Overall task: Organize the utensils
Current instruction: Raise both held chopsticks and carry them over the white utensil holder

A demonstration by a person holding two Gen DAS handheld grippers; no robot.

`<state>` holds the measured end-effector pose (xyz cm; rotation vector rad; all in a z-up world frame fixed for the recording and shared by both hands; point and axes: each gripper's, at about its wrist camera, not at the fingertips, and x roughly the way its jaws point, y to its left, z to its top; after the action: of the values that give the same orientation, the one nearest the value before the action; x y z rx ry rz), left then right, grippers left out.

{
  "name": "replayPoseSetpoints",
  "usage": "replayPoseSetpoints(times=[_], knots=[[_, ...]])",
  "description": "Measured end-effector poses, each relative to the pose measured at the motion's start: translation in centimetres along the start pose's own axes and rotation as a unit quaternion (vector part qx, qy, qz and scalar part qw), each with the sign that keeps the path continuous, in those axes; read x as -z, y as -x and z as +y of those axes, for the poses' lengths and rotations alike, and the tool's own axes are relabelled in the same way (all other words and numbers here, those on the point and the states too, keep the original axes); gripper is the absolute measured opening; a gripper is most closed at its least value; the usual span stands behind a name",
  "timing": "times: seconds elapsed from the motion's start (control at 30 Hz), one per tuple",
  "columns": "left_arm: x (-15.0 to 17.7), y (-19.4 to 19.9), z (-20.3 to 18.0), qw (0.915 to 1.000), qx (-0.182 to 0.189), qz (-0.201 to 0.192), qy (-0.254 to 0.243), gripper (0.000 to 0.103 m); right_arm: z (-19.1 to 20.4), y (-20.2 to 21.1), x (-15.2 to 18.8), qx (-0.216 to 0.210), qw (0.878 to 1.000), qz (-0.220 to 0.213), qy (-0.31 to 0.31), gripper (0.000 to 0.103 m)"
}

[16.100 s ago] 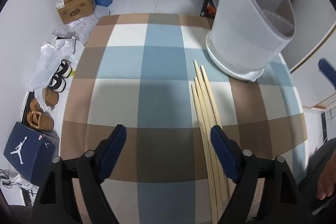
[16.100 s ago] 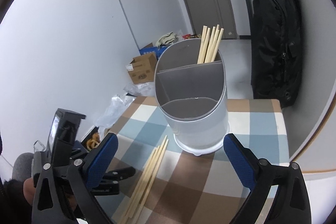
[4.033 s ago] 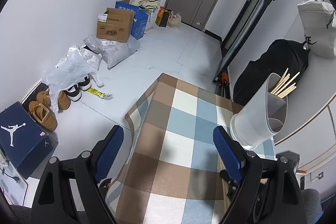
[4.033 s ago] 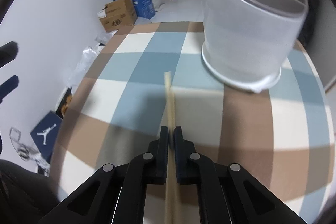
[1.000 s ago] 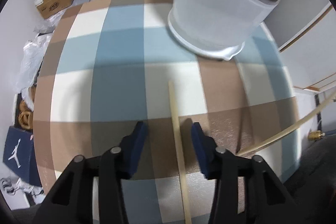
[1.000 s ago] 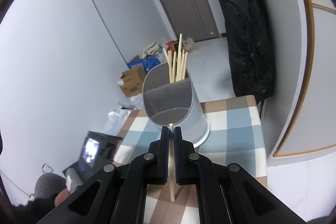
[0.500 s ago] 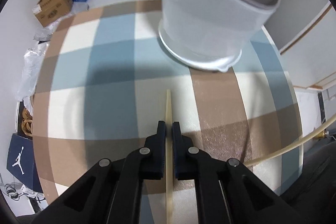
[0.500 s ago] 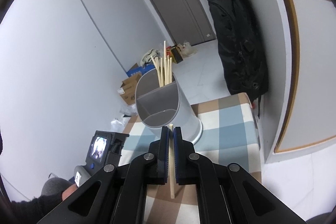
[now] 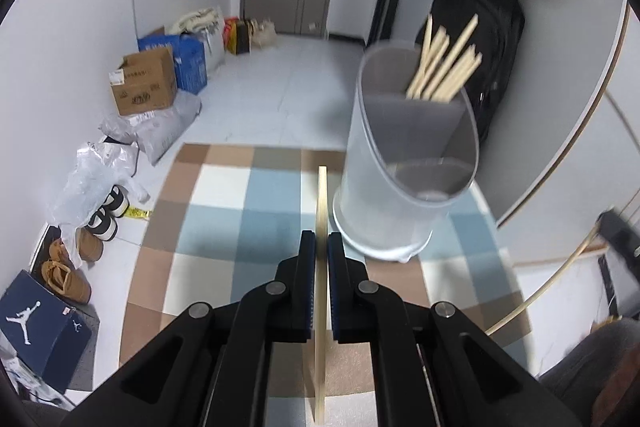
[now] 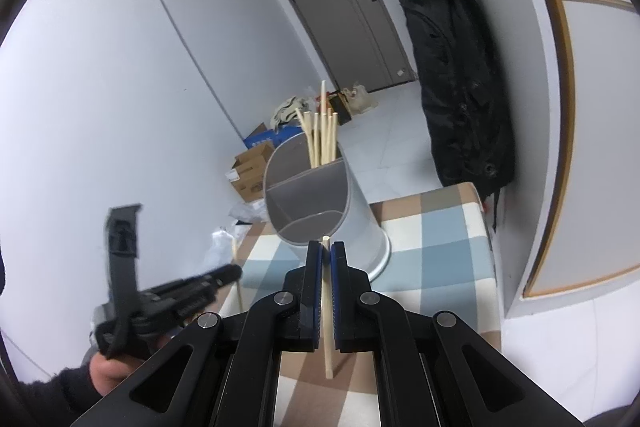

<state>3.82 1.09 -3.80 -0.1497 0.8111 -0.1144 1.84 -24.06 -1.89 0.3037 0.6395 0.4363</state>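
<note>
My left gripper (image 9: 321, 247) is shut on a wooden chopstick (image 9: 321, 203) and holds it above the checked tablecloth (image 9: 224, 203), left of the grey utensil holder (image 9: 404, 187). Several chopsticks (image 9: 444, 67) stand in the holder's back compartment. My right gripper (image 10: 327, 255) is shut on another chopstick (image 10: 328, 327), raised above the table and pointing at the holder (image 10: 328, 211). The left gripper also shows in the right wrist view (image 10: 236, 273), with its chopstick (image 10: 237, 279) hanging down.
Cardboard boxes (image 9: 144, 89), plastic bags (image 9: 96, 179) and shoes (image 9: 76, 255) lie on the floor left of the table. A black bag (image 9: 476, 39) hangs behind the holder. A curved white panel (image 9: 568, 107) stands on the right.
My left gripper has lifted its chopstick off the cloth and tilted up toward the room. My right gripper has stayed raised with its chopstick.
</note>
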Motion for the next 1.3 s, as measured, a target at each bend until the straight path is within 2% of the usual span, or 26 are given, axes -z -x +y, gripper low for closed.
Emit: replayPoseSetpoints(times=[0.3, 0.6, 1.1, 1.3], knots=[[-1.1, 2.2, 0.8, 0.9989, 0.017, -0.041, 0.016, 0.002, 1.8, -0.1, 0.0, 0.001, 1.000, -0.001, 0.023, 0.003], [-3.0, 5.0, 0.3, 0.9967, 0.027, -0.076, -0.012, 0.001, 4.0, 0.3, -2.1, -0.005, 0.999, -0.012, 0.044, 0.003], [-8.2, 9.7, -0.9, 0.9890, 0.055, -0.133, -0.035, 0.001, 6.6, 0.0, -9.3, -0.022, 0.997, -0.050, 0.059, 0.003], [-10.7, 9.7, -1.8, 0.9864, 0.063, -0.144, -0.047, 0.001, 7.3, -0.5, -13.0, -0.025, 0.995, -0.069, 0.061, 0.003]])
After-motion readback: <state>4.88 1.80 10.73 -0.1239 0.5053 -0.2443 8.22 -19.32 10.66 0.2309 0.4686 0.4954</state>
